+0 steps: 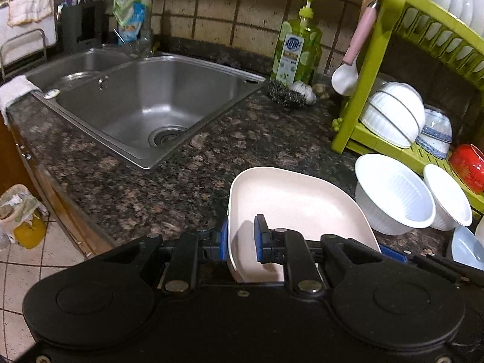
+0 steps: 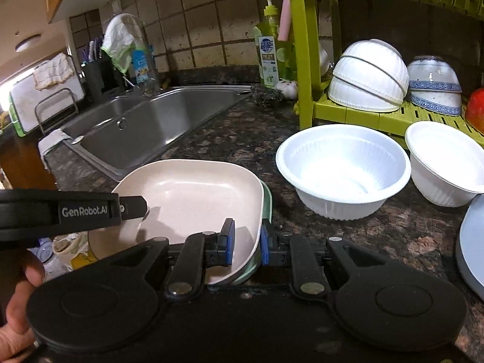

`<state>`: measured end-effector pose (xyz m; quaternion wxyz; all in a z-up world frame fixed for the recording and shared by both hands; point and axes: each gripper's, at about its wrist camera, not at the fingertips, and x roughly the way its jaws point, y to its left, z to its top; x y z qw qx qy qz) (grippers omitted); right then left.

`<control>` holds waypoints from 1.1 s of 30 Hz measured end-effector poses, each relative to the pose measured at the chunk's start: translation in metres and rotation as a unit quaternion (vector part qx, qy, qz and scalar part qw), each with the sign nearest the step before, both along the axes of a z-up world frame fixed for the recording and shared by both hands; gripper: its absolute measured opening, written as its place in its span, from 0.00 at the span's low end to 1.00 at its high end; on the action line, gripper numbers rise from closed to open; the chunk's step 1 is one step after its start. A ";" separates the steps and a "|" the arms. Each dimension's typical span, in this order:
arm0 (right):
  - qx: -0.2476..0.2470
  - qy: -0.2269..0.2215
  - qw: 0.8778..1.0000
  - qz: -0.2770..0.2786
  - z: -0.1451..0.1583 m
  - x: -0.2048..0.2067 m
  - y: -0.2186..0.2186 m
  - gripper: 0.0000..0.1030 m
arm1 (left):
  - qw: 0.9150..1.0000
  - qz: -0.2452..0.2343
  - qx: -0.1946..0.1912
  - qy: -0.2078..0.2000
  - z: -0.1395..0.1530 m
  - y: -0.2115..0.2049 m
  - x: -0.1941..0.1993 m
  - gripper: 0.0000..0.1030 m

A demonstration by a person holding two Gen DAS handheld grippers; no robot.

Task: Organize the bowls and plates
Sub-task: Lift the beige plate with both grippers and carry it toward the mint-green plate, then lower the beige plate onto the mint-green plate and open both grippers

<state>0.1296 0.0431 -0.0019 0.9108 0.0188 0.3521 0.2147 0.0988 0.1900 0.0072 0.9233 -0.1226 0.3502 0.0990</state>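
A cream square plate (image 1: pixel 296 205) (image 2: pixel 187 193) lies stacked on a pale green plate (image 2: pixel 266 199) near the counter's front edge. My left gripper (image 1: pixel 242 237) is shut on the cream plate's left rim, one blue pad inside and one outside. My right gripper (image 2: pixel 246 237) is shut on the right rims of both plates. In the right wrist view the left gripper (image 2: pixel 133 207) shows as a black arm on the far rim. Two white ribbed bowls (image 1: pixel 393 193) (image 2: pixel 341 166) stand upright on the counter to the right.
A green dish rack (image 1: pixel 372 60) (image 2: pixel 305 60) at the right holds upturned white, blue-patterned and red bowls. A light blue plate (image 2: pixel 472 242) lies at the far right. The steel sink (image 1: pixel 151 96) is to the left, with a soap bottle (image 1: pixel 296 51) behind. A hand (image 2: pixel 18 317) holds the left gripper.
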 end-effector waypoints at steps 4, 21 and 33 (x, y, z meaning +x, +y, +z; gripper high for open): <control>-0.018 -0.020 1.000 0.000 -0.002 0.004 0.005 0.19 | 1.000 -0.006 -0.007 0.008 -0.008 0.003 0.010 0.21; -0.035 -0.042 0.998 0.018 -0.004 -0.002 0.007 0.29 | 1.000 -0.007 0.016 -0.020 0.001 0.001 -0.007 0.41; -0.006 -0.053 0.998 0.030 0.009 -0.016 -0.006 0.29 | 0.999 -0.001 0.025 -0.036 0.016 -0.002 -0.025 0.42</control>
